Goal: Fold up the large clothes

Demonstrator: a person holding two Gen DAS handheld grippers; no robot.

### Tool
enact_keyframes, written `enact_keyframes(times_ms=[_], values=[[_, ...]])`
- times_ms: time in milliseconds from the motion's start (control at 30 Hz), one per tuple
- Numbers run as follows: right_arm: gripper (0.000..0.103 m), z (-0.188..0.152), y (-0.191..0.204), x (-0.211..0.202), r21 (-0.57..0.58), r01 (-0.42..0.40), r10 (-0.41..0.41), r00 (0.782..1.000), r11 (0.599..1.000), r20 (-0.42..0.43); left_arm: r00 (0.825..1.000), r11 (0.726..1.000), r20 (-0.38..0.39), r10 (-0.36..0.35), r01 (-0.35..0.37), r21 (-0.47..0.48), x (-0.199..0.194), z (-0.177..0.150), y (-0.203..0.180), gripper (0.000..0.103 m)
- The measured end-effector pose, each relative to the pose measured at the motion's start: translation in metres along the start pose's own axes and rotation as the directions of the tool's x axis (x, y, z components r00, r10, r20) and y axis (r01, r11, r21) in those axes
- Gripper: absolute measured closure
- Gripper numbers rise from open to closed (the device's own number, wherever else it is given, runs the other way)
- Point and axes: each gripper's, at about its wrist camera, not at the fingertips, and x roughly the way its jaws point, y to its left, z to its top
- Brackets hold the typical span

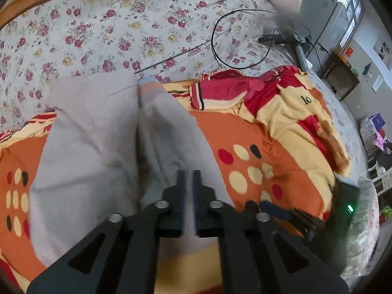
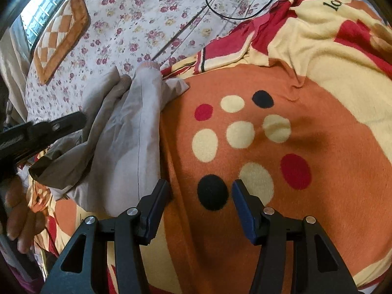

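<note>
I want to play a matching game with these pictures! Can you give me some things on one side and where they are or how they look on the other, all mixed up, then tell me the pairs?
Things:
1. left gripper
2. right gripper
3. grey garment
4. black cable

Descriptions:
A. looped on the flowered bedsheet
B. wide open above the dotted blanket
C. lying crumpled on the blanket, cuffs towards the sheet
D. nearly shut, with grey cloth between its fingers

Pairs: 1-D, 2-B, 3-C, 4-A
</note>
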Motion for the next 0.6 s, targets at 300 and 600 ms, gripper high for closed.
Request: enact_keyframes(times_ms=[300,600], values=[[0.046,0.000,0.008,-0.003,-0.005,0.016,-0.016,1.000,1.000,0.004,0.965,0.973,0.134,0.226,-0.231,0.020,-0.053,-0.014,0.062,0.036],[0.044,0.006,0.026,-0.027,-0.027,0.036,-0.034,0.997,0.999,0.065,0.947,0.938,0.068,0.315,-0.300,-0.175,-0.020,-0.027,0.141,0.033]])
